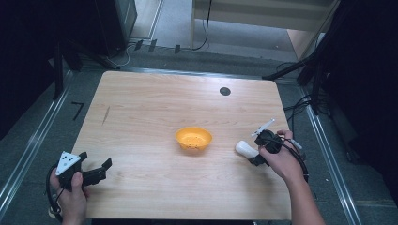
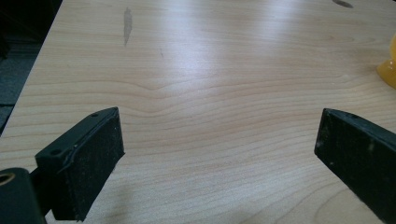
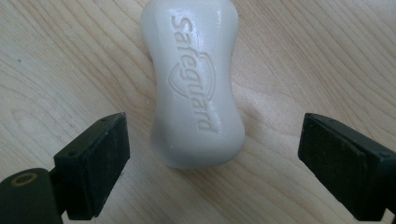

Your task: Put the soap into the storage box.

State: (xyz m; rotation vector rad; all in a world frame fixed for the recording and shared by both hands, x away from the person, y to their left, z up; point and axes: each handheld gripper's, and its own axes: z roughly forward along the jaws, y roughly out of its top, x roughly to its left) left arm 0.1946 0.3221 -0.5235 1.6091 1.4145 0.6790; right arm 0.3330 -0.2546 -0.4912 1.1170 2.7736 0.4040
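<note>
Right tongs [image 3: 212, 163] gape wide around the soap bar [image 3: 194, 84], not touching; left tongs [image 2: 219, 158] sit wide open and empty near the desk [image 1: 155, 108] corner.

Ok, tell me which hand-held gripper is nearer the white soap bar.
Right. The right hand-held gripper is open around the soap bar; the left hand-held gripper sits across the table, beyond the orange bowl.

Left gripper [image 1: 96, 171], jaws spread wide, is lying well to the left of the orange bowl [image 1: 193, 138], gripped by the left hand [image 1: 70, 197]. Right gripper [image 1: 256, 157], jaws likewise parted, is sitting just right of the bowl in the right hand [image 1: 281, 159].
</note>
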